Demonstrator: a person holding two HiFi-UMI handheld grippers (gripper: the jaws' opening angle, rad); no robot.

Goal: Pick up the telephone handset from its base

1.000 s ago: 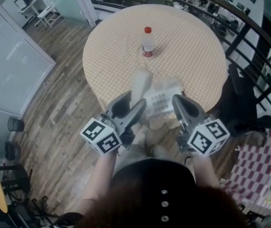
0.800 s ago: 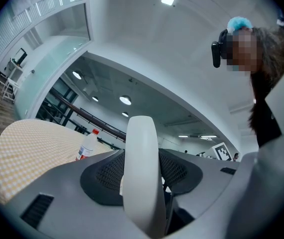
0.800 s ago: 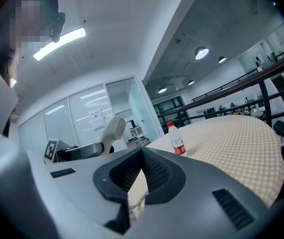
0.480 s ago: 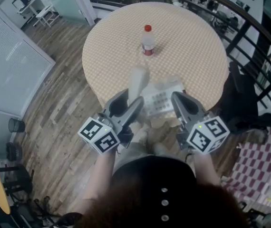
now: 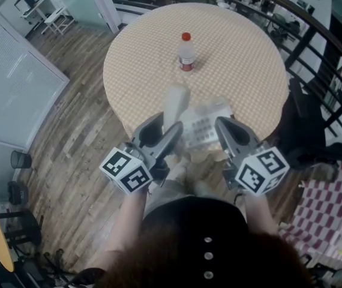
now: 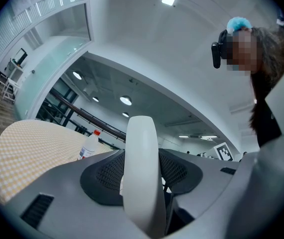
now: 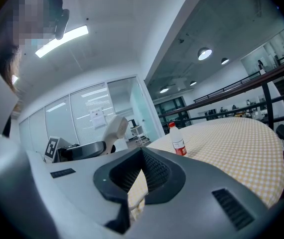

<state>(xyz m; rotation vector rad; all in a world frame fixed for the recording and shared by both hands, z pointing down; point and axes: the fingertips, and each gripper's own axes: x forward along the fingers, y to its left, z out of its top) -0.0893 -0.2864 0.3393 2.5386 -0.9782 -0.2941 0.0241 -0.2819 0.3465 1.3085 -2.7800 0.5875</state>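
Head view: the left tool is clenched on the one white handset, raised upright beside its one base at the bench edge. The right tool is closed on nothing. One bottle stands beyond. The smooth handset could slip through the pads and fall.

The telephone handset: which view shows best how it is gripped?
Left gripper view: the handset fills the middle, clamped between the fingers. The head view shows it small, from above; the right gripper view shows it small, from the side.
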